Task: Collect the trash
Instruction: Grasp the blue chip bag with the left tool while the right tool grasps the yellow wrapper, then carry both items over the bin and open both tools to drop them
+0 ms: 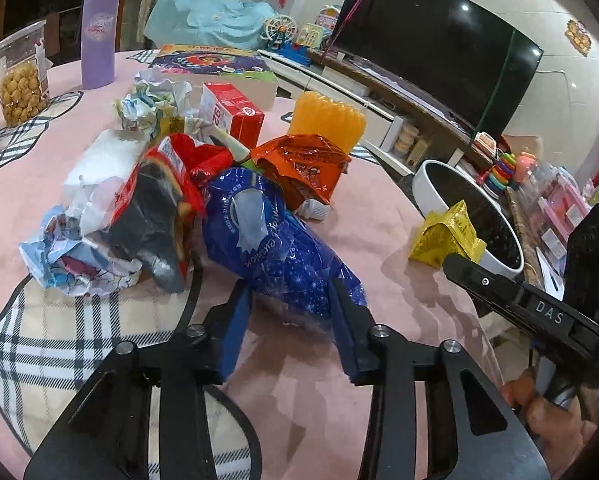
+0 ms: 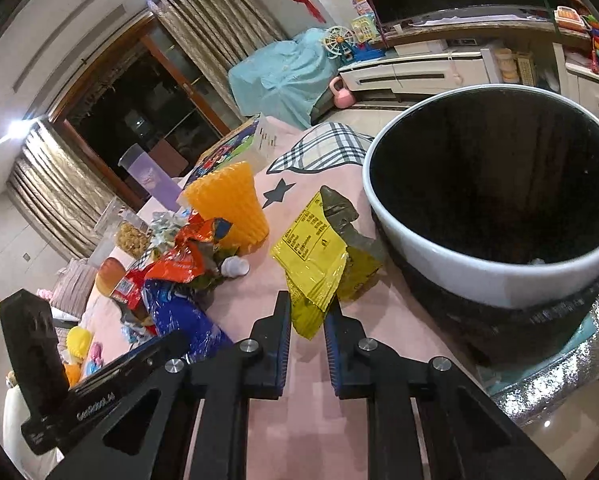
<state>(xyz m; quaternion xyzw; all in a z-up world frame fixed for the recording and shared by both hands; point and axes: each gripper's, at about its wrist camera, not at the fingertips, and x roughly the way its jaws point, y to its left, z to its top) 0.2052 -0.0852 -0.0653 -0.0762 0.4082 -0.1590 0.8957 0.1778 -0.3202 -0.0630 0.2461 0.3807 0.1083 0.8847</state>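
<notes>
With the left gripper (image 1: 291, 320) clamped on the crinkly blue foil bag's (image 1: 275, 236) near end and the right gripper (image 2: 307, 320) pinching the yellow foil packet's (image 2: 311, 256) lower corner, either slick wrapper risked slipping free before reaching the white-rimmed black bin (image 2: 495, 280) beyond the right jaws.

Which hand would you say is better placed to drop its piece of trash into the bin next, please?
Likely the right. The right gripper pinches the yellow wrapper right beside the bin. The left gripper, around the blue bag, sits farther from it.
</notes>
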